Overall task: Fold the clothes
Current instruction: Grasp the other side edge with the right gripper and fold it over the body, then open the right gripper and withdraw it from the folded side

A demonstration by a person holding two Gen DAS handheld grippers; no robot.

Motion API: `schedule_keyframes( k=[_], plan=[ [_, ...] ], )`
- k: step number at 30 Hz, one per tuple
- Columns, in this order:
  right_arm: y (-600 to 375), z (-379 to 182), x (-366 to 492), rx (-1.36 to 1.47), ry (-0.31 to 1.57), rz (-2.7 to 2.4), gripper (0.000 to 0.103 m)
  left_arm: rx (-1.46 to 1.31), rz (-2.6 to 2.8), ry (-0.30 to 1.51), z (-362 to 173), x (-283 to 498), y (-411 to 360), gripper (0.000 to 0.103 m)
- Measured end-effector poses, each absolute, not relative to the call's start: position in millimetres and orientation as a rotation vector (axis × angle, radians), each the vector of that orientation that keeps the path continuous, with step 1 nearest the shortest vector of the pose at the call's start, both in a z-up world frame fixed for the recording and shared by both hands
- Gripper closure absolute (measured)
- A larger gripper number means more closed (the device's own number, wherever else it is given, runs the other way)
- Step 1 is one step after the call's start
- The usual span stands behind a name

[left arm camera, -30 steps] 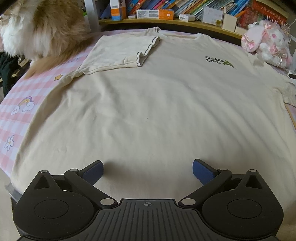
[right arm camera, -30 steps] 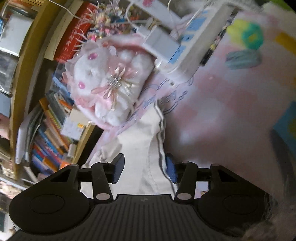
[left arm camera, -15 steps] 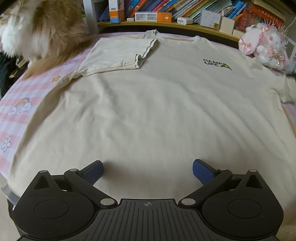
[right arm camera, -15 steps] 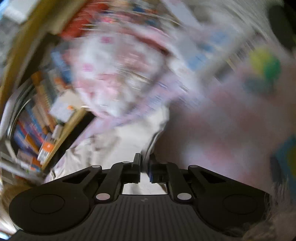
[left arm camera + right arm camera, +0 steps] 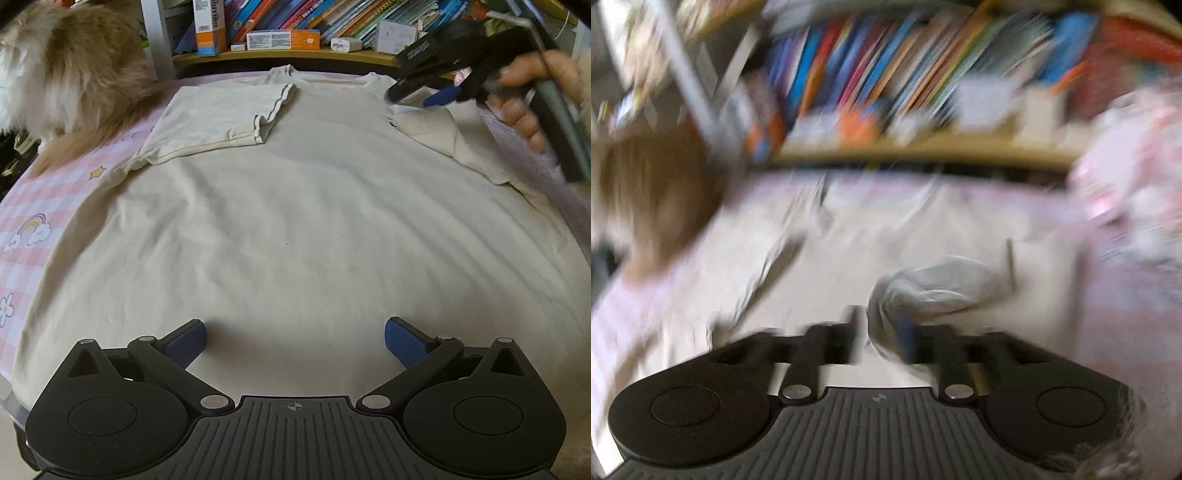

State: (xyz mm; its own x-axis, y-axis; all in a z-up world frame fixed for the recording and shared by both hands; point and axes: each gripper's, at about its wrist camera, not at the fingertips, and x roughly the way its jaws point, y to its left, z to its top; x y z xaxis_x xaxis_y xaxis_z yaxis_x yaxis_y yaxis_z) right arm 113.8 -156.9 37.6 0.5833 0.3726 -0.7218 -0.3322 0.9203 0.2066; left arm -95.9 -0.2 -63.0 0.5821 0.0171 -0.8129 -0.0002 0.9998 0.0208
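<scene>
Left gripper [image 5: 295, 341], black with blue pads: jaws spread wide, nothing between them, poised low over the near hem of the cream cotton T-shirt [image 5: 295, 229]. Pads clear of the cloth.

Right gripper [image 5: 424, 96], black, in the person's hand [image 5: 524, 92] at the far right: jaws have just been opening, now part-way apart. The shirt's right sleeve [image 5: 439, 127] lies folded in over the chest just below the tips. In the blurred right wrist view, a bunched lump of sleeve cloth [image 5: 934, 291] sits at and between the fingers; whether the pads press it, cannot tell.

Shirt lies flat, front up, spread on a pink checked bedsheet [image 5: 33, 214] with rainbow and flower prints. Left sleeve [image 5: 221, 118] already folded inward, dark-piped cuff showing. Fabric soft, faint ripples.

Fluffy cream-and-ginger cat [image 5: 70, 70] at far left, beside the shirt's shoulder. Wooden shelf of books [image 5: 314, 22] beyond.
</scene>
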Motion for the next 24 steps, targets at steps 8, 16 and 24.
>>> schedule_keyframes(
  k=[8,16,24],
  plan=[
    [-191,39,87,0.205,0.794,0.516,0.057,0.028,-0.009,0.931,-64,-98,2,0.0],
    [-266,17,101,0.287,0.807,0.205,0.066,0.025,-0.002,0.932,-64,-100,4,0.0],
    [-306,0,146,0.424,0.83,0.123,0.066,0.016,0.019,0.945,-64,-99,4,0.0]
  ],
)
